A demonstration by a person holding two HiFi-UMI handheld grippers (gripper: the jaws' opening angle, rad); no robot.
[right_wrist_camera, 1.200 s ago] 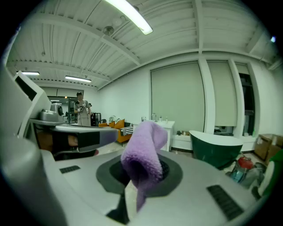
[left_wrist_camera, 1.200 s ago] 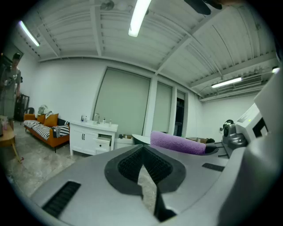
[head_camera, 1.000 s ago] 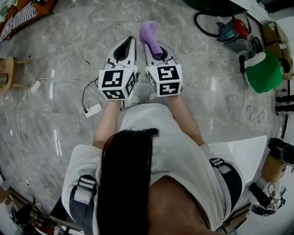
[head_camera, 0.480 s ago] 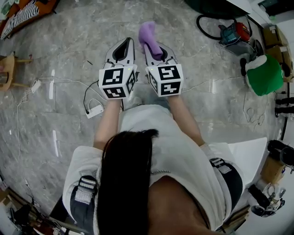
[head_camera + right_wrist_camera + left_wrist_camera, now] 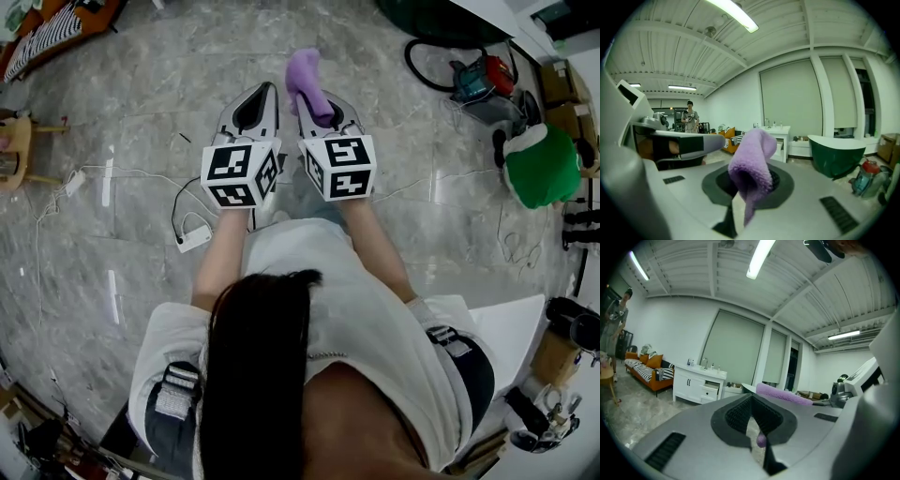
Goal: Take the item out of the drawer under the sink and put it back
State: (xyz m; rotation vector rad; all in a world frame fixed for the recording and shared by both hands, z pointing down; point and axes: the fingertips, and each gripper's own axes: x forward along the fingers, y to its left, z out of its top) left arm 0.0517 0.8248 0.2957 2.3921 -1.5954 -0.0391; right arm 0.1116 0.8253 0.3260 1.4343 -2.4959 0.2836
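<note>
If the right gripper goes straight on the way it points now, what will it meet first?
Probably the white sink cabinet, which stands beyond the purple cloth in its jaws. The way between looks free, though depth is unclear.

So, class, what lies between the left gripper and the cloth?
Nothing solid: the head view shows only a narrow gap, with bare floor below, between the left gripper and the cloth.

Left hand-held gripper (image 5: 262, 92) just beside right hand-held gripper (image 5: 326, 111), above grey marble floor (image 5: 112, 122); fluffy purple cloth (image 5: 305, 77) between the right one's jaws; white sink cabinet (image 5: 699, 383) ahead.
</note>
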